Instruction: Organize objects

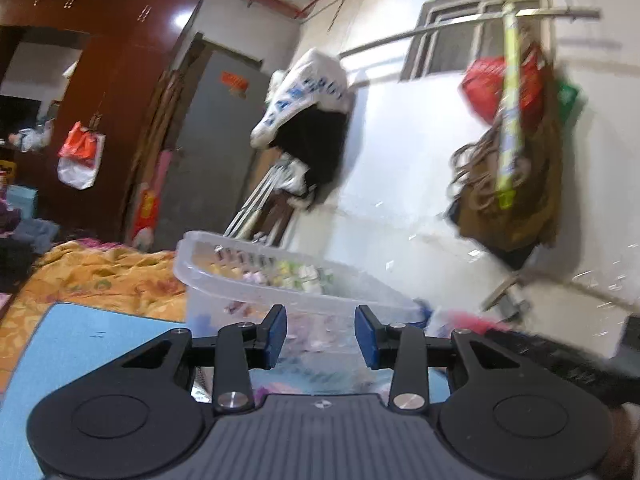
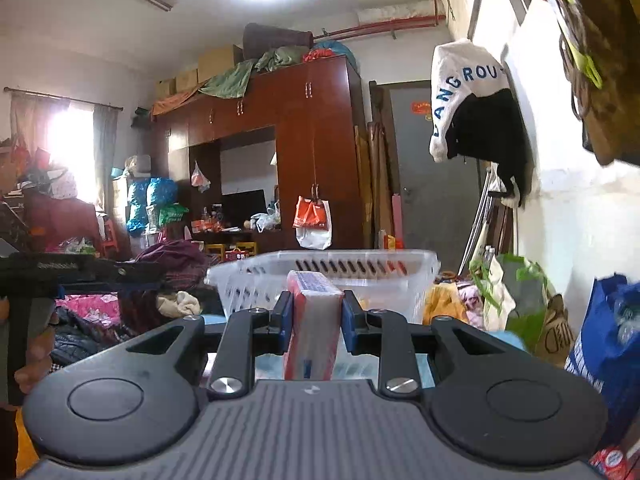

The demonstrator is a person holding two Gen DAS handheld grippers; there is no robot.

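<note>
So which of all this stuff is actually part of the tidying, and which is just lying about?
Part of the job:
- red box, clamped in the right tongs
- clear plastic basket
- left tongs, nothing between them

Just lying about:
- wardrobe
- white and black jacket on the wall
- orange bedspread

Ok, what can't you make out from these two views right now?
- Left wrist view: motion blur and clear plastic hide whether the left gripper pinches the basket wall.
- Right wrist view: box print too blurred to read; its lower end hidden behind the right gripper.
- Left wrist view: basket contents blurred, unidentifiable.
</note>
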